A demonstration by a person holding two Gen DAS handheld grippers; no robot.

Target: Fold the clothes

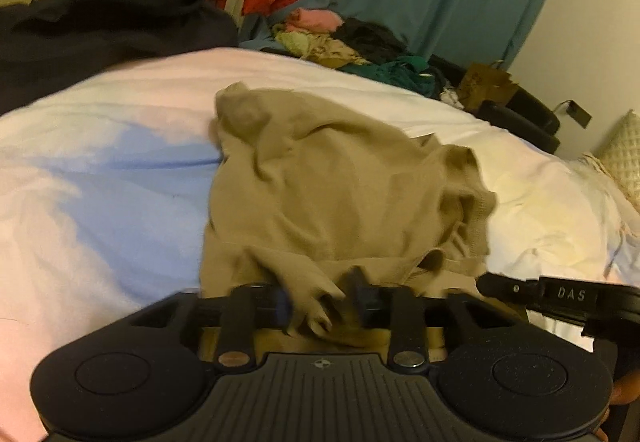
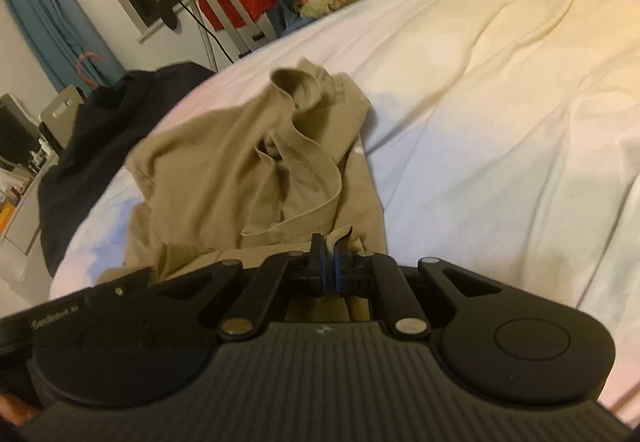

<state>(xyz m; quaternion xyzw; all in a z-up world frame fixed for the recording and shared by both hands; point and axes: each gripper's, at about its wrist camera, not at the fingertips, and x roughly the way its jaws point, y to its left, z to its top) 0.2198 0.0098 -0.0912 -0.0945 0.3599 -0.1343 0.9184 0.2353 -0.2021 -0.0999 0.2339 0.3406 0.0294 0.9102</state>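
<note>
Left gripper (image 1: 320, 298) and right gripper (image 2: 329, 268) each pinch the near edge of a crumpled tan knit garment (image 1: 340, 178) on the white bedsheet (image 1: 100, 162). The fabric looks soft, light and limp; stitched hems probably offer the firmest hold.

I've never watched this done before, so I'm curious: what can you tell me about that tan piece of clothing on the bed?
The tan garment is a soft, thin knit, rumpled and bunched, not yet folded flat. A stitched hem curls up in the right wrist view. It lies on the white bedsheet. Its near edge is pinched by both tools: the right gripper is closed tight on it, and the left gripper has a bunch of cloth between its fingers.
</note>
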